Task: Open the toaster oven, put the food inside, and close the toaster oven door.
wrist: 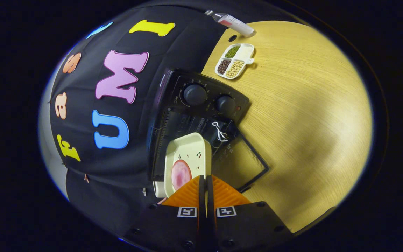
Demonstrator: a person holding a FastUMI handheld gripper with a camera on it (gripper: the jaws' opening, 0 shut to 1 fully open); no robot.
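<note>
Your tongs [206, 182] pinch the rim of the tray [187, 159], fingers nearly together. The ham [181, 174] lies on it, and the tray's far end sits inside the oven [201, 101], whose door [247, 161] lies open on the counter [303, 115].

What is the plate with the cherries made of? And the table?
The plate in the tool looks like smooth plastic or melamine: thin rim, soft sheen, printed cherries. Ceramic is possible. The table looks like light wood or wood-look laminate: fine straight grain lines, matte.
</note>
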